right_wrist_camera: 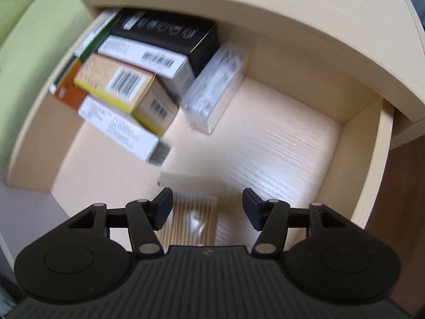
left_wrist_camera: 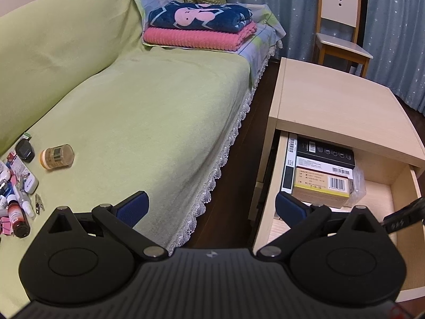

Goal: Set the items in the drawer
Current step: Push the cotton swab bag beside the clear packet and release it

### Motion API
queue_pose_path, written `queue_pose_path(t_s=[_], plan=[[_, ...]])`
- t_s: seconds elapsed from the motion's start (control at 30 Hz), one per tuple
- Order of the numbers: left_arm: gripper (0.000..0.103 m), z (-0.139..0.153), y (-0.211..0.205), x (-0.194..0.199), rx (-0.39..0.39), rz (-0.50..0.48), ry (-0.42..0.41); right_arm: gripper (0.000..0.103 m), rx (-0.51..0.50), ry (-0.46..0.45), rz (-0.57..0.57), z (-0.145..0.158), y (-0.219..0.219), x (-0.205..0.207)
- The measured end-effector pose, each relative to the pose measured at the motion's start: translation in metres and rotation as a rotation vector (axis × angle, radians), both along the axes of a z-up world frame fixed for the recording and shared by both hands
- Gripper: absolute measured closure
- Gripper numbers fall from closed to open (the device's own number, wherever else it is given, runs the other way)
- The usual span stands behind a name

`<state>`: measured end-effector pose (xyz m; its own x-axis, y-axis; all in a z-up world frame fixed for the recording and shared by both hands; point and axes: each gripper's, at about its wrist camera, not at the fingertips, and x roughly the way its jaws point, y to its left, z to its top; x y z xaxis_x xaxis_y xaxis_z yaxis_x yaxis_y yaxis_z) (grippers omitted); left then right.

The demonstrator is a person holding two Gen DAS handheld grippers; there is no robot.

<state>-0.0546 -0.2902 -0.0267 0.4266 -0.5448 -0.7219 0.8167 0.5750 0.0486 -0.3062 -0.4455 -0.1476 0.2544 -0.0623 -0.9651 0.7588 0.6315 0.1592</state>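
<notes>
A: Left wrist view, from 9 o'clock: small bottles and clips (left_wrist_camera: pixel 14 199), then a tan-labelled jar (left_wrist_camera: pixel 57 156) lying on the green sofa cover (left_wrist_camera: pixel 146 111). Left gripper (left_wrist_camera: pixel 211 207) spread wide, holding nothing.

B: Toward 3 o'clock?

A: Nightstand drawer (left_wrist_camera: pixel 406 186) pulled out, stacked boxes (left_wrist_camera: pixel 321 178) at its back left. Barcodes visible, print too small to read.

B: Right wrist view?

A: Blurred. Boxes (right_wrist_camera: pixel 127 85) at 10 o'clock, clear packet (right_wrist_camera: pixel 215 87) at 12. Right gripper (right_wrist_camera: pixel 207 204) spread apart over a cotton swab pack (right_wrist_camera: pixel 194 220) on the drawer (right_wrist_camera: pixel 372 159) floor, not pinching it. No brand legible.
</notes>
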Motion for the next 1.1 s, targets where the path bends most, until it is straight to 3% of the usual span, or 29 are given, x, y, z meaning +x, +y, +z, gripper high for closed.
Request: queue_pose_path(t_s=[0.27, 0.33, 0.43, 0.57, 0.7, 0.77, 0.8, 0.93, 1.1], plan=[[0.001, -0.001, -0.003, -0.004, 0.008, -0.017, -0.004, 0.049, 0.087, 0.042, -0.011, -0.03, 0.024, 0.007], [0.001, -0.001, -0.003, -0.005, 0.008, -0.021, -0.007, 0.054, 0.083, 0.038, -0.022, -0.033, 0.031, 0.007], [0.001, -0.001, -0.003, -0.004, 0.01, -0.014, -0.001, 0.055, 0.042, 0.055, -0.061, -0.03, 0.037, 0.008], [0.001, -0.001, -0.002, -0.003, 0.007, -0.011, 0.001, 0.055, -0.086, 0.132, -0.156, -0.02, 0.033, 0.004], [0.001, -0.001, -0.001, -0.002, 0.005, -0.008, 0.002, 0.053, -0.157, 0.065, -0.316, -0.009, 0.014, -0.009], [0.001, -0.001, -0.001, -0.002, 0.005, -0.006, 0.003, 0.036, -0.127, -0.015, -0.379, -0.005, 0.001, -0.016], [0.001, -0.001, -0.001, -0.003, 0.004, -0.006, 0.001, 0.036, -0.106, -0.042, -0.402, -0.003, -0.004, -0.019], [0.001, 0.0, 0.0, -0.002, -0.001, -0.002, 0.001, 0.036, -0.12, -0.066, -0.367, 0.009, -0.006, -0.022], [0.001, -0.002, -0.002, -0.002, 0.002, -0.009, 0.006, 0.042, -0.127, 0.021, -0.207, 0.01, 0.016, -0.017]])
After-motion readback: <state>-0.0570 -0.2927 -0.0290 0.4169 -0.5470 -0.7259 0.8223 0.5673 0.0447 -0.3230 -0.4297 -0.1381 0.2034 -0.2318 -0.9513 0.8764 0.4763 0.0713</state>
